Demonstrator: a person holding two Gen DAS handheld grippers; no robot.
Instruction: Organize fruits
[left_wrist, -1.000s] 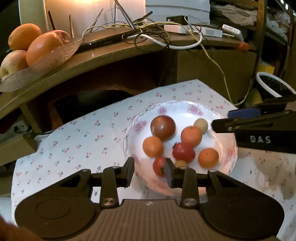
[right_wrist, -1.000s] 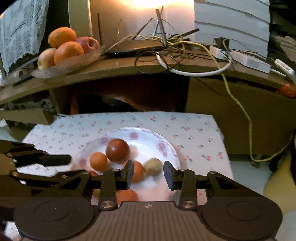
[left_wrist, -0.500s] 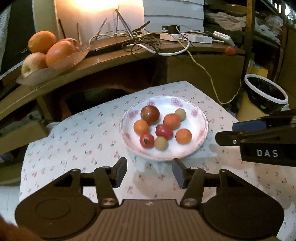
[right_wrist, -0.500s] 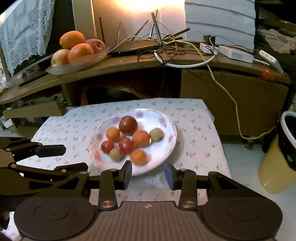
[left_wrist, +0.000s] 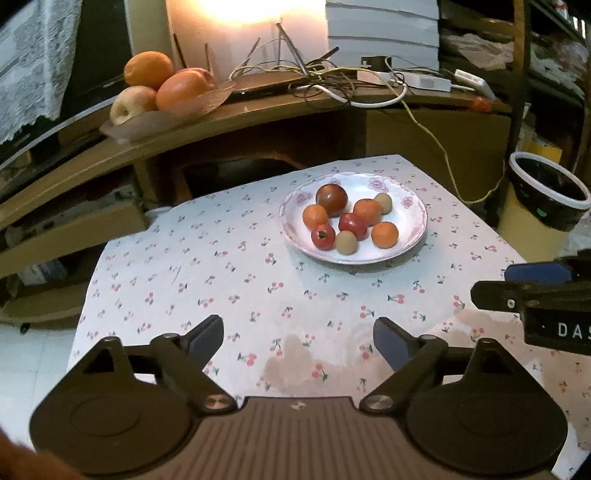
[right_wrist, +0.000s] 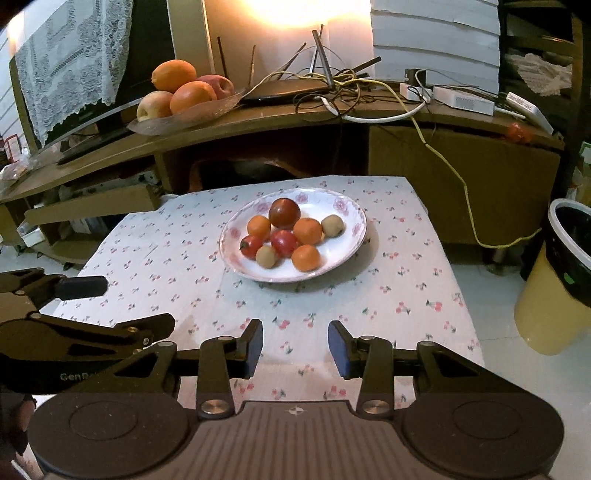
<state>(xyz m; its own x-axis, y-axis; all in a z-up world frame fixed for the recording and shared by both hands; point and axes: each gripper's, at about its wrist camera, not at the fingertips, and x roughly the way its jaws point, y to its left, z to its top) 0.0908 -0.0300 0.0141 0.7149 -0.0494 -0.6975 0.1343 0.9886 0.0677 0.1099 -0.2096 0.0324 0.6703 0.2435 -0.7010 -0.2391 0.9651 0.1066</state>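
A white flowered plate (left_wrist: 369, 258) (right_wrist: 295, 277) stands on the cherry-print tablecloth (left_wrist: 221, 280), toward its far side. It holds several small fruits: a dark red tomato (left_wrist: 331, 199) (right_wrist: 284, 213), small oranges (left_wrist: 385, 235), red tomatoes (left_wrist: 352, 225) and pale round fruits (left_wrist: 346, 242). My left gripper (left_wrist: 297, 325) hovers over the near cloth, well short of the plate; its jaws are opening wide with nothing between them. My right gripper (right_wrist: 294, 328) is open a narrow gap, empty, also short of the plate. Each gripper shows at the edge of the other's view.
A glass dish of large oranges and apples (left_wrist: 166, 92) (right_wrist: 184, 92) sits on the wooden shelf behind the table, beside tangled cables (left_wrist: 332, 77). A yellow bin with a black liner (right_wrist: 565, 280) stands on the floor to the right. The cloth's left edge drops to floor.
Both grippers drew back from the plate, which now lies farther off and whole in view. The left jaws spread from nearly closed to wide. The right gap stayed about the same.
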